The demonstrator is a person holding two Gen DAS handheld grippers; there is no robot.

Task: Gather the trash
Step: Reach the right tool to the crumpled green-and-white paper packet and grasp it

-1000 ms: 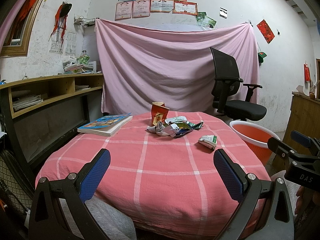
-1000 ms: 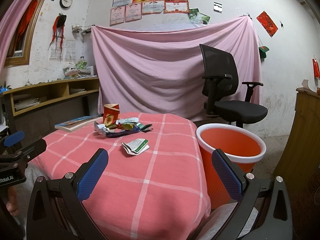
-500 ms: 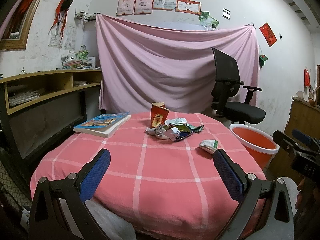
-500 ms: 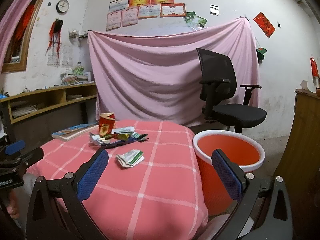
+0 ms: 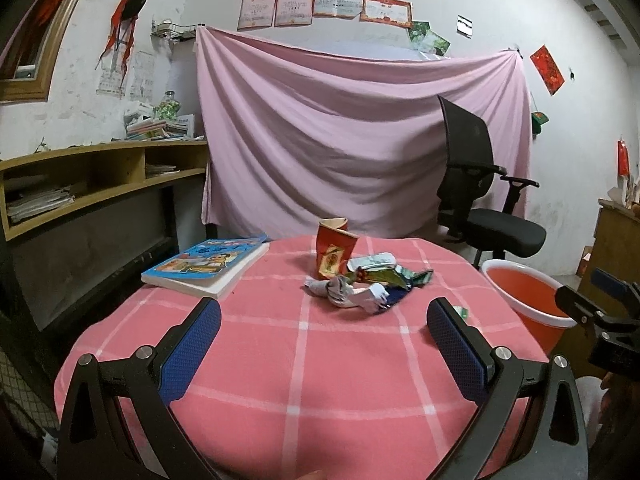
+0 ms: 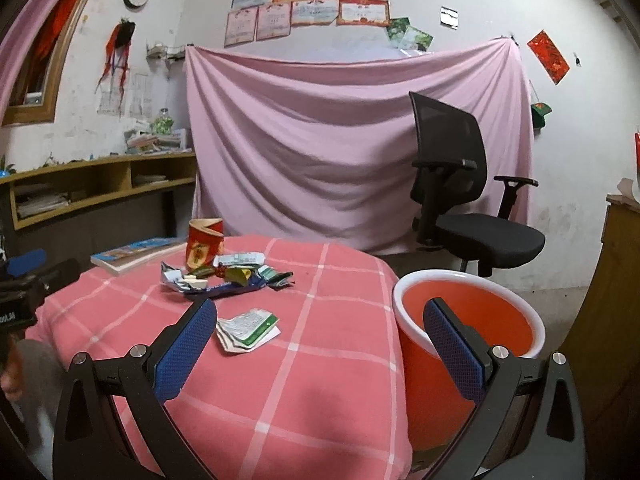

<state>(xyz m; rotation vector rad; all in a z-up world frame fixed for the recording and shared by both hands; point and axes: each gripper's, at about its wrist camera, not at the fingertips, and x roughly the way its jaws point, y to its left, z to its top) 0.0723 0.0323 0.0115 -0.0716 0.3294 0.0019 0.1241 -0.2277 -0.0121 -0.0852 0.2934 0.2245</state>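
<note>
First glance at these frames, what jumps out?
The pink checked tablecloth fills the foreground, with a heap of crumpled wrappers by a red paper cup near its far edge and one green-and-white packet lying apart, nearer the right gripper. An orange bucket stands beside the table on the right. Both grippers are open and hold nothing; the left gripper faces the heap.

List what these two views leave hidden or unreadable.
- Bucket bottom: right view, near wall and right tool finger block it.
- Green packet: left view, mostly behind left tool finger.
- Certificates: print too small in both.
- Pile: lower wrappers buried.
- Cup: inside unseen.
</note>
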